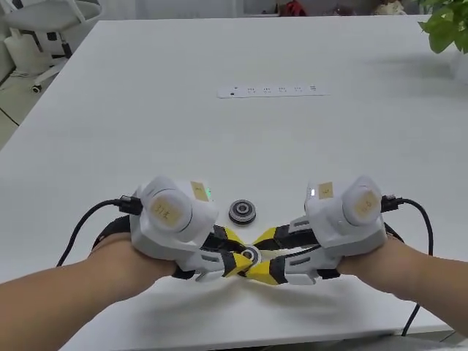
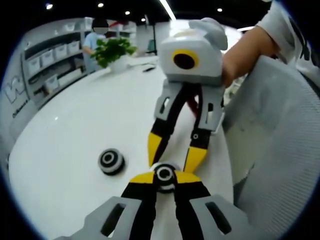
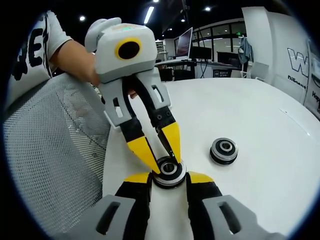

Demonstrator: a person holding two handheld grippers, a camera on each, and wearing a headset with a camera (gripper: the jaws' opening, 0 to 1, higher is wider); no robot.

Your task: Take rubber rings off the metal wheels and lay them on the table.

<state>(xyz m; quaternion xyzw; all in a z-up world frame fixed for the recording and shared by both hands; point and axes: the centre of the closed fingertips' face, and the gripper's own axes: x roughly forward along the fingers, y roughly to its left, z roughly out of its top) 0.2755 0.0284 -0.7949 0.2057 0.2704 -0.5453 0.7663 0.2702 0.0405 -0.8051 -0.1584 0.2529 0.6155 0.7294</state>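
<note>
A metal wheel (image 1: 250,256) with a black rubber ring is held just above the white table (image 1: 219,146), near its front edge. My left gripper (image 1: 241,257) and right gripper (image 1: 260,257) meet on it tip to tip. In the left gripper view my own jaws close on the wheel (image 2: 165,176), with the right gripper (image 2: 173,161) reaching down from above. In the right gripper view my jaws clamp the wheel (image 3: 169,173), and the left gripper (image 3: 167,162) pinches its rim. A second wheel (image 1: 242,211) (image 2: 111,161) (image 3: 223,151) lies flat on the table just beyond.
A white power strip (image 1: 270,91) lies mid-table farther back. A potted plant (image 1: 446,25) stands at the far right corner. A mesh chair back (image 2: 280,150) (image 3: 55,150) is behind the grippers. Black cables (image 1: 80,227) trail from both grippers.
</note>
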